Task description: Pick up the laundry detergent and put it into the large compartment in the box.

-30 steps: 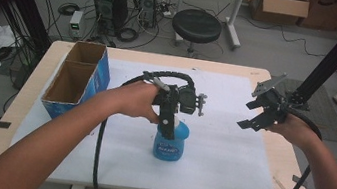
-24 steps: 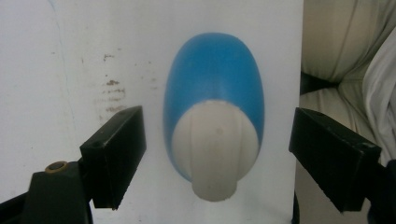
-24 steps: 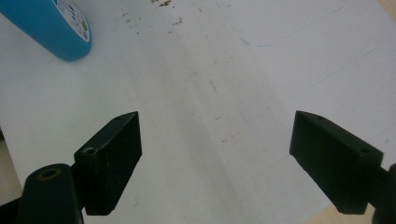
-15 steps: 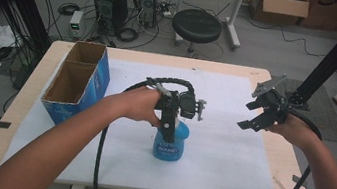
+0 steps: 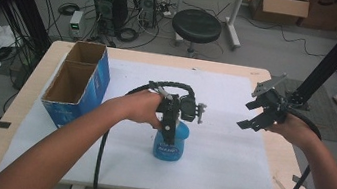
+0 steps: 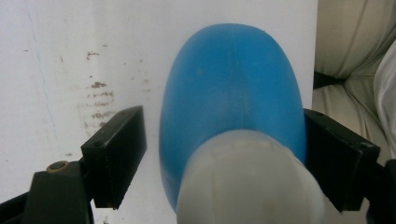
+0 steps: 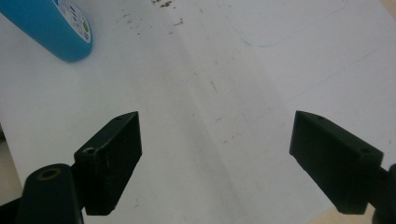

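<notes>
2 grippers: the left gripper (image 5: 169,130) straddles the upright blue bottle (image 5: 170,143), jaws apart, 1 touching; the right gripper (image 5: 257,117) hovers wide apart above the tabletop (image 5: 229,149).

Even, soft room light falls on my table (image 5: 238,90); shadows are faint. Close up, the blue bottle (image 6: 233,88) looks blurred.

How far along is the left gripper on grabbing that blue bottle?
Done: the left gripper is down around the upright blue bottle, one jaw on each side of its body.
In hand: closing. One jaw looks against the bottle; a gap shows at the other.
Left: the squeeze, the lift, and any move, perhaps to the cardboard box. The right gripper hovers open over the white sheet.
</notes>
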`<state>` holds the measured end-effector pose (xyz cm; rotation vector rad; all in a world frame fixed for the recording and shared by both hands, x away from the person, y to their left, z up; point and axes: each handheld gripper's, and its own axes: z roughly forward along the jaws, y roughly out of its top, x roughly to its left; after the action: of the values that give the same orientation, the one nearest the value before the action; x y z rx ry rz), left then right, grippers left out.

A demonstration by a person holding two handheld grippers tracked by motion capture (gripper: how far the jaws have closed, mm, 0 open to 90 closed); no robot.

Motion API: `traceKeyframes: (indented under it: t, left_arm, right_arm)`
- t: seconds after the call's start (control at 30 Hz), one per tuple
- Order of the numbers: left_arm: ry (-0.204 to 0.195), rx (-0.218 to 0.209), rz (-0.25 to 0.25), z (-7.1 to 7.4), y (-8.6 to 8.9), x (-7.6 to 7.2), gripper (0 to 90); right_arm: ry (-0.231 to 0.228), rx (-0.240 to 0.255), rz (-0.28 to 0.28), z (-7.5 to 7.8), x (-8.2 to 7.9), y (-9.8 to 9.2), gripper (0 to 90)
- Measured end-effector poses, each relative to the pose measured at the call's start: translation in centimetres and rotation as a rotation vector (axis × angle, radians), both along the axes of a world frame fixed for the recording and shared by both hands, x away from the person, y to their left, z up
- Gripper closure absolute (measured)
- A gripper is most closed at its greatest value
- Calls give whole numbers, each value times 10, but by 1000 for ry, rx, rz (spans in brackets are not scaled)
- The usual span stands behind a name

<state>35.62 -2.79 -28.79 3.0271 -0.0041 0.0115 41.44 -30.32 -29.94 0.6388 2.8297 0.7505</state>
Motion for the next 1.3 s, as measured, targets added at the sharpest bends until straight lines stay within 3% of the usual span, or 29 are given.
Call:
traceKeyframes:
  t: [0.57,1.3]
  left_arm:
    - [0,15,-17,-4,-1,0,228]
    - [-9,-2,-14,-2,2,0,295]
  right_arm:
    - [-3,6,0,1,-1,-1,167]
    - [0,8,4,1,-1,1,167]
